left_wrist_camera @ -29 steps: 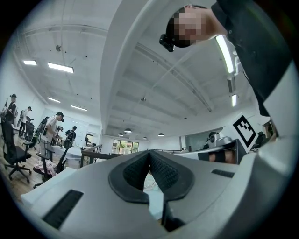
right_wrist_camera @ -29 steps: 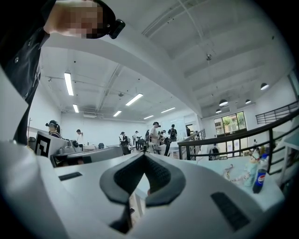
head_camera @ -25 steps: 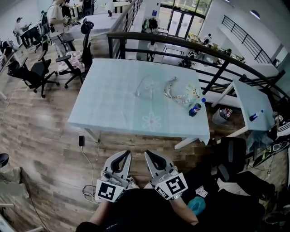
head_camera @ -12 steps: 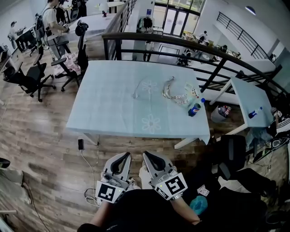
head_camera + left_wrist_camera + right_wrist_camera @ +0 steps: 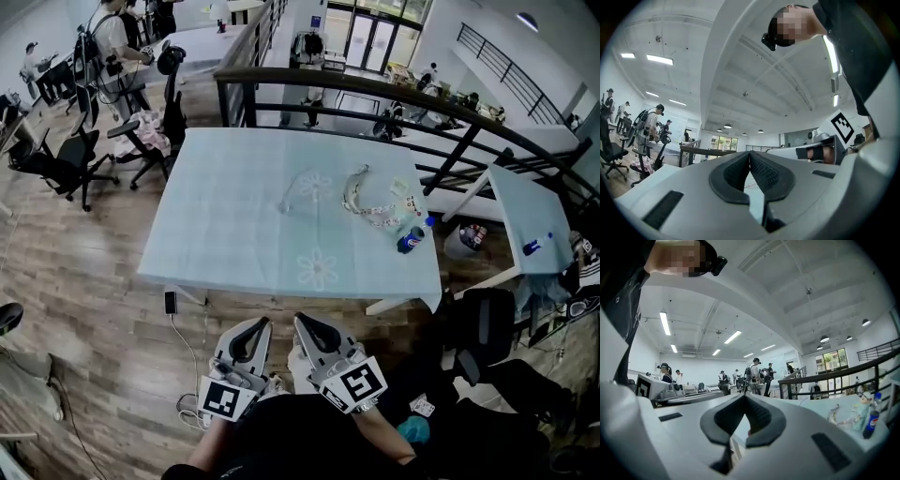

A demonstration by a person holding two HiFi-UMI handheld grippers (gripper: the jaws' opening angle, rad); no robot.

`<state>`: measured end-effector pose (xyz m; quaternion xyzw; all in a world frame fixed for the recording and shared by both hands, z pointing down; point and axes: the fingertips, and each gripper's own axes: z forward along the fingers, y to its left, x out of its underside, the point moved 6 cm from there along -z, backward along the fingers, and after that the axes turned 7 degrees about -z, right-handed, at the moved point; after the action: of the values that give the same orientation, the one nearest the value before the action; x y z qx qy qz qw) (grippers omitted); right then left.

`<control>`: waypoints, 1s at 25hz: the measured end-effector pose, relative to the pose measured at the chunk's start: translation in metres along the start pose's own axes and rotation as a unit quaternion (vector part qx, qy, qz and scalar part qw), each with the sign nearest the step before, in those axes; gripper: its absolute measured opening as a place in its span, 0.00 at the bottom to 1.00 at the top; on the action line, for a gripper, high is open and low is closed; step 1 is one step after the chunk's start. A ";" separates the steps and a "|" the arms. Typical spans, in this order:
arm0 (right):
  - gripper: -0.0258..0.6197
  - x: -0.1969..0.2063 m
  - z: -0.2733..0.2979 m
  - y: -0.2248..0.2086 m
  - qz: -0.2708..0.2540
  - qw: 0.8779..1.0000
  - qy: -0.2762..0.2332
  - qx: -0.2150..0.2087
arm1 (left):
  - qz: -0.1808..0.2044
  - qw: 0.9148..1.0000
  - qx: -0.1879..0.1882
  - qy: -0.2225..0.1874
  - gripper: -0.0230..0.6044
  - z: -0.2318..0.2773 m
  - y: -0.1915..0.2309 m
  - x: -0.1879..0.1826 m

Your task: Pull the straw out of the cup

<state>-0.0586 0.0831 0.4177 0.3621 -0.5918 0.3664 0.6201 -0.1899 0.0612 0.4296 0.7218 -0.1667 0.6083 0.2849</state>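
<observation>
On the light blue table (image 5: 234,234) a clear cup (image 5: 302,187) stands near the middle. A thin straw (image 5: 286,195) seems to lean out of it to the left, too small to be sure. My left gripper (image 5: 263,322) and right gripper (image 5: 299,320) hang side by side at the bottom of the head view. They are short of the table's near edge and far from the cup. Both are shut and hold nothing. In the left gripper view the pads (image 5: 759,168) meet at the tip. In the right gripper view the pads (image 5: 759,416) also meet.
A heap of clear plastic (image 5: 370,202) and a blue cola bottle (image 5: 411,238) lie on the table's right part. A black railing (image 5: 375,94) runs behind the table. Office chairs (image 5: 66,155) stand at the left, a second table (image 5: 520,211) at the right. A cable (image 5: 192,347) lies on the wooden floor.
The table has come slightly nearer and lower in the head view. Both grippers keep their places at the bottom of the view and stay shut.
</observation>
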 end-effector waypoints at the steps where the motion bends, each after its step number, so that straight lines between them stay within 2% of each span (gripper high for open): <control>1: 0.05 0.001 0.004 -0.005 0.001 1.000 0.001 -0.002 | -0.001 1.000 -0.001 -0.001 0.06 0.006 0.004 0.000; 10: 0.05 0.007 0.045 -0.060 0.013 1.000 0.011 -0.003 | 0.003 1.000 -0.001 0.003 0.06 0.066 0.031 -0.003; 18: 0.05 0.001 0.083 -0.107 0.009 1.000 0.000 -0.022 | 0.015 1.000 -0.025 -0.006 0.06 0.116 0.057 -0.010; 25: 0.05 -0.006 0.100 -0.159 0.002 0.999 -0.017 -0.039 | 0.022 0.998 -0.047 -0.021 0.06 0.163 0.061 -0.012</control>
<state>0.0346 -0.0796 0.4134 0.3423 -0.6168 0.3384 0.6228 -0.1006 -0.0884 0.4144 0.7162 -0.2166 0.5908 0.3018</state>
